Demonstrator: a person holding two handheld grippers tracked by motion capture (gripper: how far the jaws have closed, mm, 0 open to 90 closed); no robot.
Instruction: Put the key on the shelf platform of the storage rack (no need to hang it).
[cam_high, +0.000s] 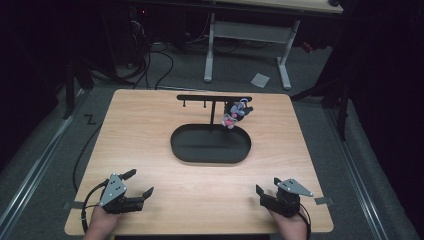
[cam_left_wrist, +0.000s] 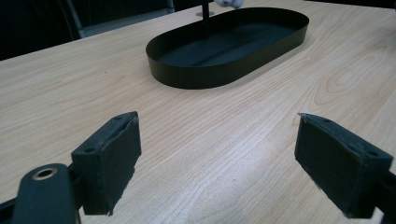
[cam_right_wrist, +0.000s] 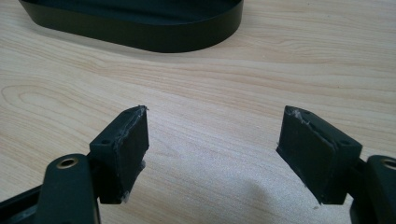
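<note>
A black oval tray (cam_high: 210, 145) sits at the middle of the wooden surface (cam_high: 150, 130), a little toward the far side. Its floor looks bare apart from a thin black post that rises from near its far rim and carries a crossbar (cam_high: 214, 98) with small pegs hanging under it. From the right end of that bar hangs a small cluster of trinkets (cam_high: 235, 114), pale purple, white and pink; they dangle just above the tray's far right rim, and I cannot make out what they are. In the left gripper view the tray (cam_left_wrist: 224, 70) lies ahead with the post standing in it, well apart from the jaws.

At the near left corner of the surface the left gripper (cam_high: 139, 183) rests low, held by a hand (cam_high: 102, 220) coming in from the near edge, its grey three-cornered plate on top and a cable looping beside it. Its jaws stand wide apart and point toward the right and slightly away, with nothing between them but bare wood. At the near right, the right gripper (cam_high: 266, 187) is held by the other hand (cam_high: 289, 224), also low over the surface, aimed to the left and away toward the tray. Its jaws are spread wide too, empty, and in the right gripper view the tray's near wall (cam_right_wrist: 154, 39) lies ahead of them.
</note>
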